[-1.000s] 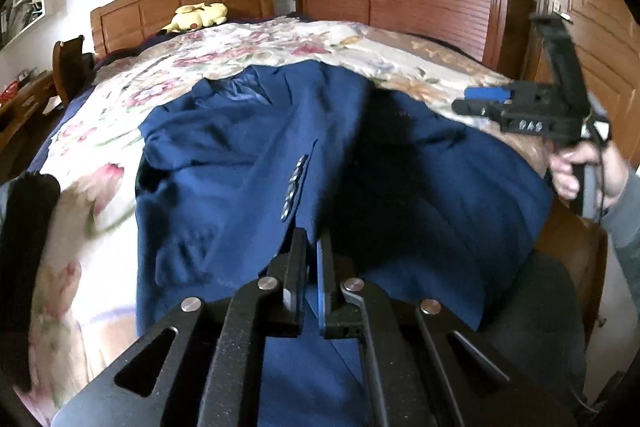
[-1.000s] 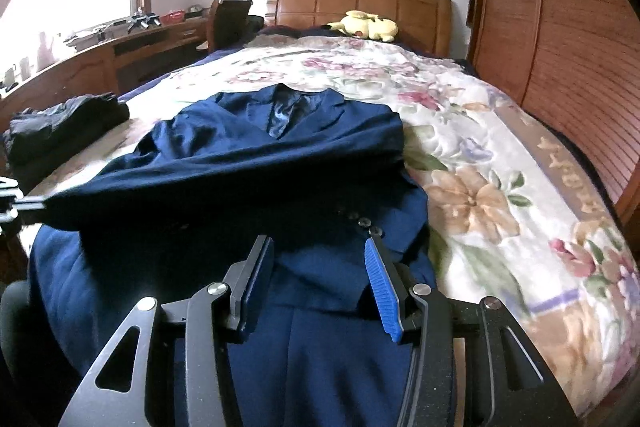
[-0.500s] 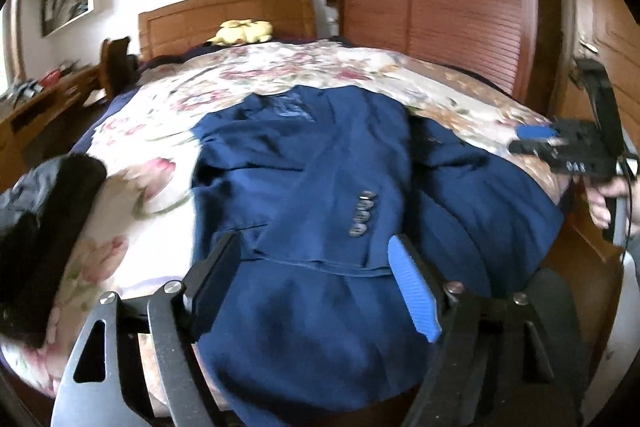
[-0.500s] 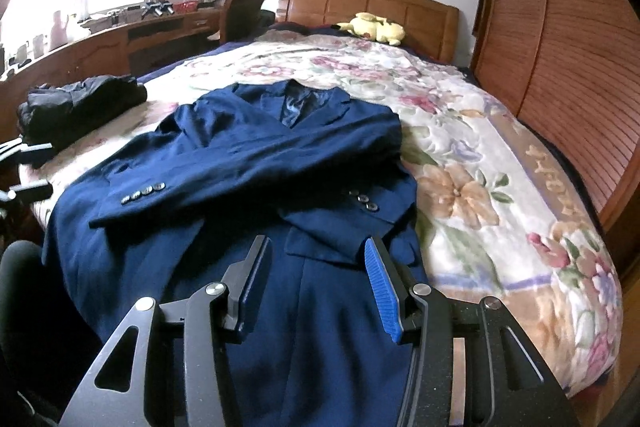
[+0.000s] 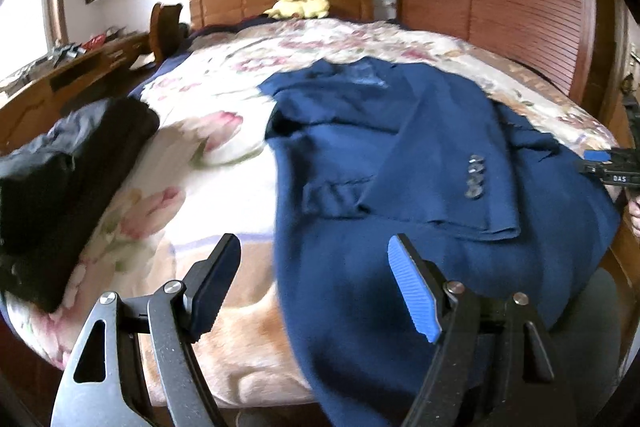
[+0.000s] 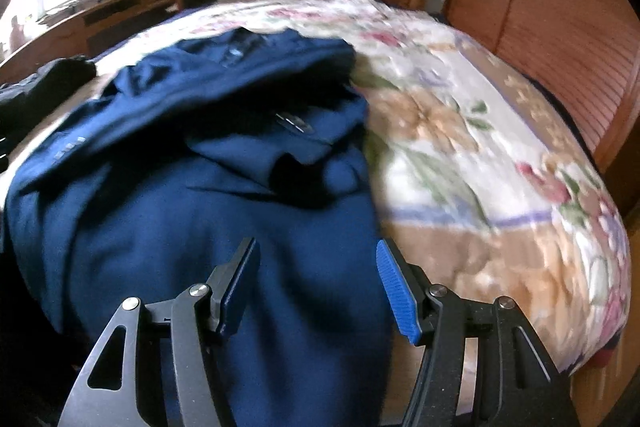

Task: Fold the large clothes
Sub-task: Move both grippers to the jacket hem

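My left gripper (image 5: 314,287) is spread above the navy blue wool suit jacket (image 5: 420,163); my right gripper (image 6: 318,285) has just widened, nothing between its jaws.

The bed (image 5: 208,163) lies bare between the navy coat (image 5: 400,187) and the folded black clothes (image 5: 60,171) at its left edge — the right side (image 6: 500,147) is open too — wardrobe (image 6: 560,27) beyond.
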{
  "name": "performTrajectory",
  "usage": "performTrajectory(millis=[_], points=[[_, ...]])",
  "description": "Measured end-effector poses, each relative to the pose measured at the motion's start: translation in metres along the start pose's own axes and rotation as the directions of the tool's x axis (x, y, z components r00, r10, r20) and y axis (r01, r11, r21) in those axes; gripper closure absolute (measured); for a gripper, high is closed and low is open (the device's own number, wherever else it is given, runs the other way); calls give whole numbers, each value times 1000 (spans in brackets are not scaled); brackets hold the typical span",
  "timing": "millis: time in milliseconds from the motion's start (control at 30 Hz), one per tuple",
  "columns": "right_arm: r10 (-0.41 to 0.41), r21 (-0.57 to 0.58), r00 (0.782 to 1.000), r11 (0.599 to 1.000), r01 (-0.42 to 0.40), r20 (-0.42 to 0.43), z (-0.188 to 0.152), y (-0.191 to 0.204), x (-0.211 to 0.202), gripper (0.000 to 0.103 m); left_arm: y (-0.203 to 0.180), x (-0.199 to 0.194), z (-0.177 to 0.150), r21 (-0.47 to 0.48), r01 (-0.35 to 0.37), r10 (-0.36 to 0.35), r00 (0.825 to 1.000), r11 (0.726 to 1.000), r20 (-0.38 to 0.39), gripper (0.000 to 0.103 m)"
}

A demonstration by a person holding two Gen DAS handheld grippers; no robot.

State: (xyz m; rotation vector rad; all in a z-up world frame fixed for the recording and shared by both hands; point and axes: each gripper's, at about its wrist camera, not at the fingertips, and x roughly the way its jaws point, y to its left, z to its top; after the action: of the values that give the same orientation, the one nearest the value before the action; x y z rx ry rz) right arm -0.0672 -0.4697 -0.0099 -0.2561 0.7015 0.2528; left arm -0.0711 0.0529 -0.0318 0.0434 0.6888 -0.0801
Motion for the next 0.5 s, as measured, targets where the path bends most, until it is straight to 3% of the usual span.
performTrajectory(millis=[200, 500], points=[[24, 49, 999, 999, -23, -29, -6, -16, 12, 41, 6, 3, -5, -14, 11, -11, 1000, 1000, -19, 31], [63, 34, 997, 998, -61, -50, -14, -19, 10, 41, 4, 22, -20, -6, 8, -8, 996, 1000, -94, 35]])
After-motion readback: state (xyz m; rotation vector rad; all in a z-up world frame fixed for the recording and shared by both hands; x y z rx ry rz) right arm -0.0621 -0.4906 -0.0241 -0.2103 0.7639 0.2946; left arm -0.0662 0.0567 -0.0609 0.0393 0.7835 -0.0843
